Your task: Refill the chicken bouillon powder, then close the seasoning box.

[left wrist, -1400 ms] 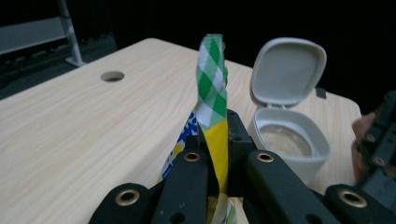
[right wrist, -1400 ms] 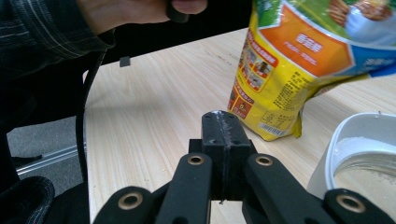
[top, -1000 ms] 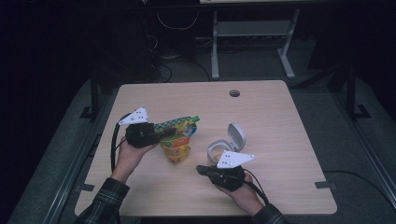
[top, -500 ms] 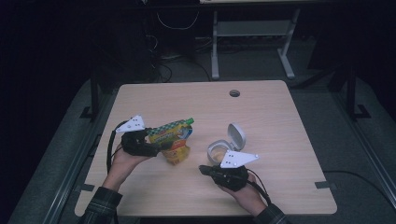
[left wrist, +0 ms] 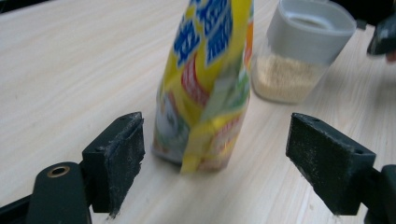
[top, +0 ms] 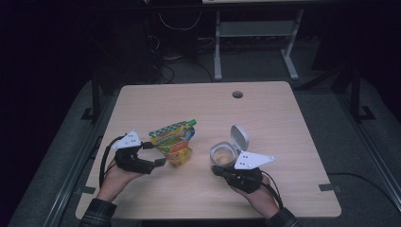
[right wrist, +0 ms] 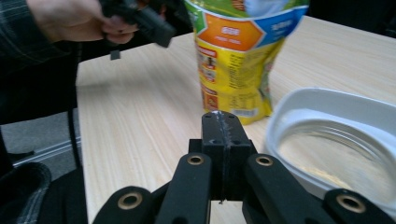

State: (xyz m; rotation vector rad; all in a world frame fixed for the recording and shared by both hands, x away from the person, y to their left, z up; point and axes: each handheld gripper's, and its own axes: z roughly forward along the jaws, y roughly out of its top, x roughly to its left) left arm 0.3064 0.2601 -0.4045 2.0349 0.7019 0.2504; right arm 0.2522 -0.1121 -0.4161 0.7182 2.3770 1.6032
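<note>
On the surface (top: 265, 113), the pouch (top: 174, 144) stands left of the jar (top: 223, 153); my left gripper (top: 158, 162) sits just beside the pouch, my right gripper (top: 215, 171) before the jar.

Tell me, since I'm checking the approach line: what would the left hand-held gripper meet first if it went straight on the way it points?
Most likely the yellow pouch, which stands between the open jaws of the left hand-held gripper, just ahead. The jar sits farther off, right of that line.

table (top: 265, 113): light wood | on it: yellow pouch (top: 174, 144) upright; open jar (top: 223, 154)
</note>
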